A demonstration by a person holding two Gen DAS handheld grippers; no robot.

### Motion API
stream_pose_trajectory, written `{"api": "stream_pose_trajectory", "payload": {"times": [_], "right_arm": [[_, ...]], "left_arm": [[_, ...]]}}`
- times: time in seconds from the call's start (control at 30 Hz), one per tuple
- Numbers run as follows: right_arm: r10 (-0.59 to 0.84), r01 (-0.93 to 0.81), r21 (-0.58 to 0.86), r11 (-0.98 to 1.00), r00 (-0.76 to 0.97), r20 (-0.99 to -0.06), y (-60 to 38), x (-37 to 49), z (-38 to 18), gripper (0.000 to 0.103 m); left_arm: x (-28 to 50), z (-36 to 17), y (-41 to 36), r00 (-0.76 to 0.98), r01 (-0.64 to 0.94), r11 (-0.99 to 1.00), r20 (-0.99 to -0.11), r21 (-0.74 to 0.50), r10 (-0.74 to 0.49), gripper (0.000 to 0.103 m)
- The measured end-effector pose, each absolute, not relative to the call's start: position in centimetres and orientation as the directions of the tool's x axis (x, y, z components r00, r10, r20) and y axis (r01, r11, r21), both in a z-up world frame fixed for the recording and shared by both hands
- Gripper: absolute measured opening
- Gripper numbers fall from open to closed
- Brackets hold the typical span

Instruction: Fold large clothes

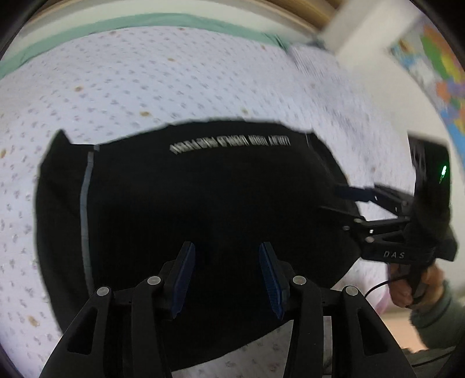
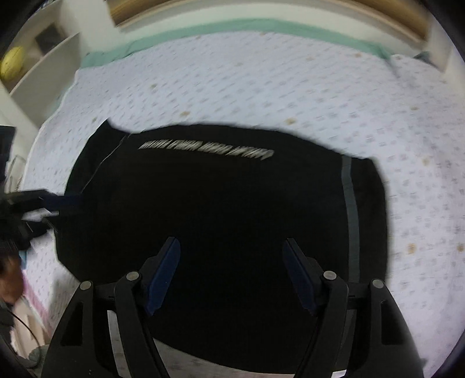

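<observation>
A black garment (image 1: 203, 203) with a line of white lettering and a grey stripe lies folded flat on a bed with a white dotted sheet (image 1: 145, 81). It also shows in the right wrist view (image 2: 226, 203). My left gripper (image 1: 228, 276) is open and empty, hovering over the garment's near part. My right gripper (image 2: 231, 273) is open and empty, also over the near part. The right gripper also shows in the left wrist view (image 1: 345, 200) at the garment's right edge, jaws apart. The left gripper shows in the right wrist view (image 2: 55, 206) at the garment's left edge.
A green band (image 1: 145, 21) runs along the bed's far side below a wooden frame. A colourful map (image 1: 436, 67) hangs on the right wall. White shelves (image 2: 43, 58) with a yellow ball (image 2: 11, 65) stand at the left. The bed's near edge lies below the garment.
</observation>
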State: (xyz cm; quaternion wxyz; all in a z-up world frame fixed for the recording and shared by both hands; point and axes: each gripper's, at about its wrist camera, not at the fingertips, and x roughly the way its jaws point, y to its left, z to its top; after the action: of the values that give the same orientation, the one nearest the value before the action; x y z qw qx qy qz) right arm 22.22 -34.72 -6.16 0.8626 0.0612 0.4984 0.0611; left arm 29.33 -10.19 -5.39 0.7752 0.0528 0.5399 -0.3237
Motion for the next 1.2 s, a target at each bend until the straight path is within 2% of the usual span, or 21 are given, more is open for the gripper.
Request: {"api": "stream_pose_trajectory", "payload": {"times": [0.1, 0.17, 0.23, 0.33, 0.43, 0.53, 0.67, 0.77, 0.83, 0.9, 1.03, 1.2], "right_arm": [[0.082, -0.038, 0.072, 0.997, 0.454, -0.887, -32.9, 22.9, -9.5, 0.075], [0.078, -0.039, 0.068, 0.997, 0.441, -0.894, -32.9, 23.2, -11.6, 0.076], [0.077, -0.034, 0.07, 0.997, 0.43, -0.9, -32.9, 23.4, -13.3, 0.078], [0.075, -0.036, 0.066, 0.997, 0.449, -0.89, -32.8, 23.3, -13.9, 0.08], [0.107, -0.05, 0.095, 0.994, 0.445, -0.889, -33.4, 23.2, -13.2, 0.079], [0.12, -0.058, 0.105, 0.993, 0.474, -0.872, -34.0, 23.2, -10.4, 0.076], [0.095, -0.041, 0.088, 0.995, 0.592, -0.8, -35.7, 25.0, -6.1, 0.076], [0.041, 0.011, 0.058, 0.998, 0.576, -0.816, -36.2, 27.9, -7.3, 0.076], [0.056, 0.043, 0.087, 0.995, 0.484, -0.873, -36.9, 30.4, -10.7, 0.069], [0.096, 0.064, 0.137, 0.988, 0.432, -0.897, -37.1, 31.1, -14.0, 0.07], [0.071, 0.076, 0.114, 0.991, 0.427, -0.902, -36.7, 31.7, -15.3, 0.07], [0.141, 0.077, 0.195, 0.978, 0.445, -0.884, -37.8, 30.9, -13.7, 0.07]], "left_arm": [[29.8, -9.5, -10.8, 0.165, 0.526, 0.809, -0.902, -0.261, -0.398, 0.047], [30.6, -11.8, -10.8, 0.146, 0.507, 0.819, -0.909, -0.269, -0.389, 0.047], [30.6, -12.9, -11.4, 0.153, 0.52, 0.823, -0.924, -0.226, -0.35, 0.047], [30.9, -12.9, -11.8, 0.159, 0.517, 0.831, -0.931, -0.205, -0.328, 0.047], [31.1, -11.5, -11.3, 0.13, 0.508, 0.822, -0.921, -0.256, -0.367, 0.047], [32.0, -8.0, -10.5, 0.138, 0.528, 0.794, -0.892, -0.301, -0.43, 0.047], [34.7, -3.9, -10.8, 0.203, 0.549, 0.768, -0.839, -0.33, -0.506, 0.049], [38.0, -6.2, -11.5, 0.174, 0.502, 0.787, -0.849, -0.359, -0.499, 0.051], [39.9, -10.2, -11.9, 0.099, 0.444, 0.817, -0.886, -0.368, -0.453, 0.05], [40.9, -13.7, -12.6, 0.054, 0.406, 0.835, -0.902, -0.372, -0.428, 0.05], [41.3, -13.7, -13.2, 0.077, 0.421, 0.851, -0.922, -0.315, -0.379, 0.05], [40.0, -11.1, -11.6, 0.101, 0.441, 0.821, -0.888, -0.364, -0.448, 0.05]]}}
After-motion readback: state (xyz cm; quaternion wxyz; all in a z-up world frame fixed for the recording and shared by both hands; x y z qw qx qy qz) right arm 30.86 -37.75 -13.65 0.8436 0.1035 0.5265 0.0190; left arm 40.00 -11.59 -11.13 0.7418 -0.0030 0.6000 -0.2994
